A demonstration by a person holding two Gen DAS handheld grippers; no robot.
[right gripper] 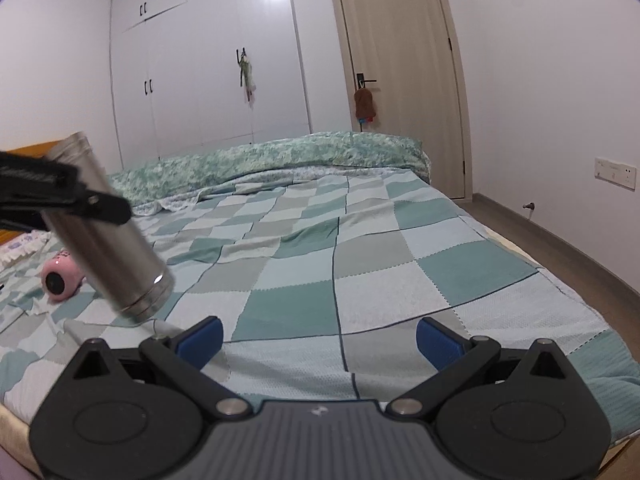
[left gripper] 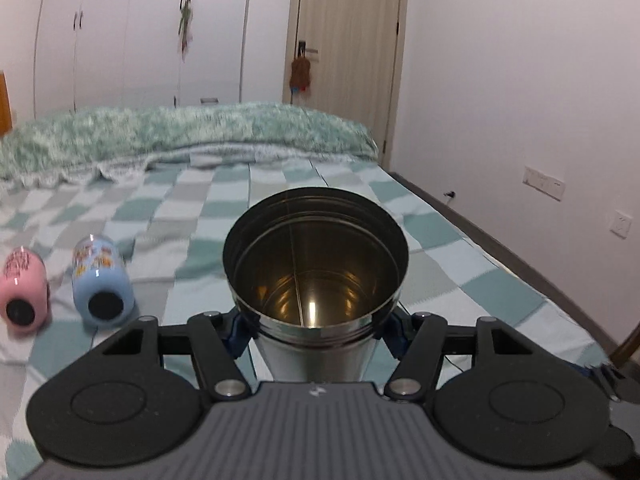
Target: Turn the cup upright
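Note:
My left gripper (left gripper: 316,330) is shut on a stainless steel cup (left gripper: 316,276), held in the air above the bed with its open mouth facing the left wrist camera. In the right wrist view the same steel cup (right gripper: 116,248) hangs tilted at the left, base end toward the lower right, clamped by the black left gripper fingers (right gripper: 60,192). My right gripper (right gripper: 320,342) is open and empty, its blue pads wide apart, low over the checkered bedspread (right gripper: 360,272).
A pink cup (left gripper: 25,290) and a blue cup (left gripper: 102,280) lie on their sides on the bed at the left; the pink cup (right gripper: 62,276) also shows in the right wrist view. A rolled green blanket (left gripper: 192,136) lies at the bed's far end. Wardrobe and door stand behind.

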